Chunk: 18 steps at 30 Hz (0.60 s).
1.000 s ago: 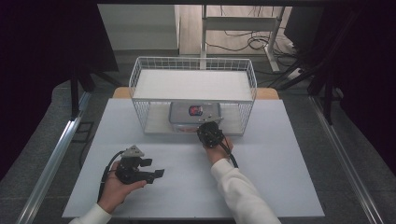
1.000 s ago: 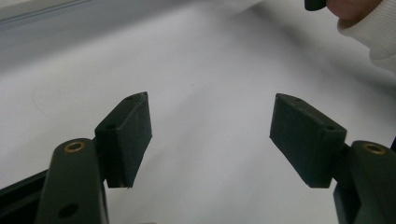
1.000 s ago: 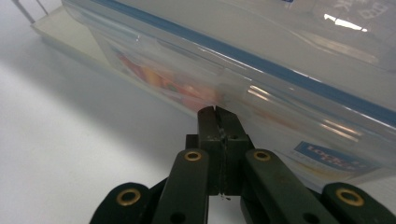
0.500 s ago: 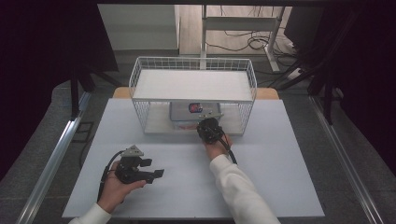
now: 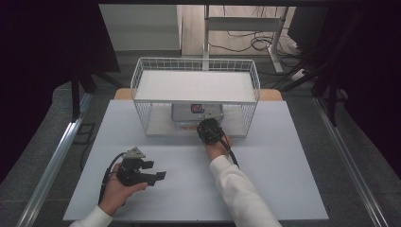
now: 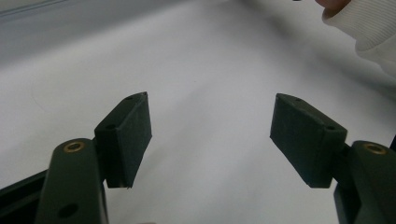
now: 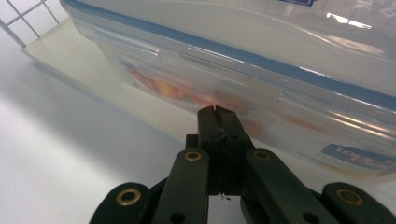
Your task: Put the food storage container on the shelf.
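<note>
A clear plastic container with a blue-edged lid sits on the lower level of a white wire rack; colourful contents show faintly through its wall. My right gripper is at the rack's front opening. In the right gripper view it is shut, with its tips against or just short of the container's front wall, and nothing is visible between the jaws. My left gripper rests low over the white table at the front left. Its jaws stand open and empty.
The white table stretches around the rack, with bare surface to the right and front. The rack's wire sides and upper shelf enclose the container from above and the sides. A white sleeve of the right arm shows beyond the left gripper.
The right gripper has edged slightly forward toward the container. The left gripper has stayed where it was.
</note>
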{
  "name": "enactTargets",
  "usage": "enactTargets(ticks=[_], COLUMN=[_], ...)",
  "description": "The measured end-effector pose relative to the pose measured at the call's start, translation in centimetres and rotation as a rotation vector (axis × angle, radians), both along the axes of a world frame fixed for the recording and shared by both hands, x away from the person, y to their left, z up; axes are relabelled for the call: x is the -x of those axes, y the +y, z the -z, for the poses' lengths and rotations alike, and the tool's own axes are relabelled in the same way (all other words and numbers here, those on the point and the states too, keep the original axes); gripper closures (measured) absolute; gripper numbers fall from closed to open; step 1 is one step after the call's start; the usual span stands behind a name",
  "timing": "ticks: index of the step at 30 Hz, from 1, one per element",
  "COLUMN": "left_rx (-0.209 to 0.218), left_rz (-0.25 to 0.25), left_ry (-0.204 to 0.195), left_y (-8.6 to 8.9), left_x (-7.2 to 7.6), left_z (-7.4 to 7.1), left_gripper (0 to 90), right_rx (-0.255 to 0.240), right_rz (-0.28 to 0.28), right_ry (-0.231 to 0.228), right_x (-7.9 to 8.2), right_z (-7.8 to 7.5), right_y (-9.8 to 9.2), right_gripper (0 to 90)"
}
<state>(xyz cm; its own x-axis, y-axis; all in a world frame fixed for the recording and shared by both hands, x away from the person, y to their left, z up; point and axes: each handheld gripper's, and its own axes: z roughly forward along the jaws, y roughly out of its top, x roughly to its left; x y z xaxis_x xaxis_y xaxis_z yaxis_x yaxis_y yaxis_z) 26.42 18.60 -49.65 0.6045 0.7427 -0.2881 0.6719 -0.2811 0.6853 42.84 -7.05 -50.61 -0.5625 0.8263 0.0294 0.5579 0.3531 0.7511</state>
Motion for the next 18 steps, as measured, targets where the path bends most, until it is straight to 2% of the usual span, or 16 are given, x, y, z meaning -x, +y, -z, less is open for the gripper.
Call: enactTargets(ticks=[8, 9, 12, 16, 17, 18], left_rx=[0.01, 0.008, 0.005, 0.015, 0.017, 0.016], left_rz=[0.001, 0.001, -0.002, -0.013, -0.015, -0.015], left_ry=[0.001, 0.001, 0.0, -0.007, -0.009, -0.007], left_y=[0.0, 0.0, 0.1, 0.1, 0.1, 0.1], left_x=[0.0, -0.1, -0.1, 0.0, 0.0, -0.1], left_z=[0.0, 0.0, 0.0, -0.2, -0.2, -0.2], left_gripper=[29.5, 29.5, 29.4, 29.4, 29.4, 29.3], right_rx=[-0.001, -0.001, -0.001, 0.006, 0.006, 0.005], right_rz=[-0.032, -0.055, -0.078, -0.148, -0.148, -0.177], right_ry=[-0.009, -0.015, -0.016, -0.015, -0.015, -0.015], right_x=[0.9, 1.4, 2.0, 3.4, 3.4, 4.1], right_z=[-0.9, -1.4, -1.9, -3.0, -3.0, -3.4], right_y=[-0.2, -0.5, -0.9, -2.1, -2.1, -2.7], right_gripper=[89.3, 89.3, 89.3, 89.3, 89.3, 89.3])
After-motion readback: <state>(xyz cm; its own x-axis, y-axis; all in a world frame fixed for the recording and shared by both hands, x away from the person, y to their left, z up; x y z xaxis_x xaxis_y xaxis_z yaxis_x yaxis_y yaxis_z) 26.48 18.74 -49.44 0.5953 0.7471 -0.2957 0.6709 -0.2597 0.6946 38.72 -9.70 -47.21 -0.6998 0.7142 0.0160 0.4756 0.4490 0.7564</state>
